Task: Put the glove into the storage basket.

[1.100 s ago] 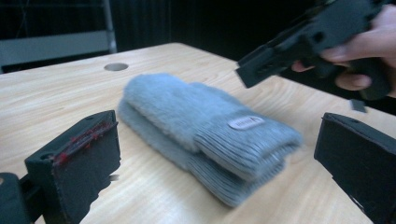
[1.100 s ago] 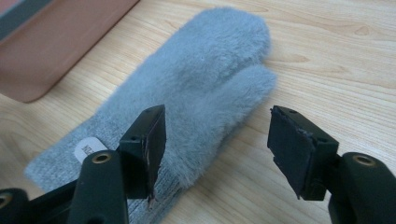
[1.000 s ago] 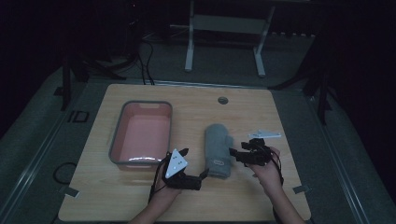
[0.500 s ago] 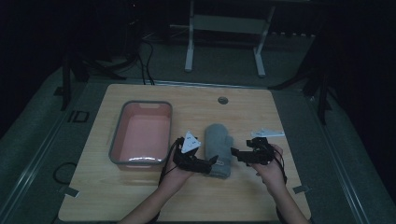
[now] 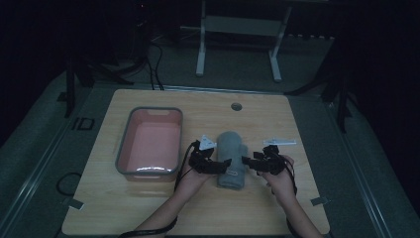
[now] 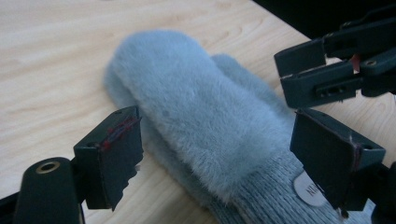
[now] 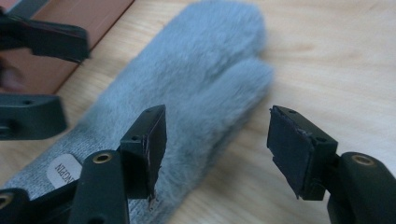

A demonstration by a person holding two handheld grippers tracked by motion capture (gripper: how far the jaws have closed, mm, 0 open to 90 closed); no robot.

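A pink tub with a grey rim sits on the wooden table, off to the outer side of the left claw and apart from it. That left claw comes in low at the near end of a fuzzy grey-blue mitten — its two black jaws stand apart on either side of the knitted cuff, and they have just been closing in, though the pads do not press on the wool. In the left gripper view the mitten lies flat between those jaws, its furry tip pointing away and a small white label just inside one pad. The mitten lies between the two claws, lengthwise away from the person. On its other side the right claw hovers at the edge of the cuff, jaws apart too and just now narrowing; in the right gripper view one jaw is over the fur near the thumb — whether it touches I cannot tell — and the other is over bare wood beside it.
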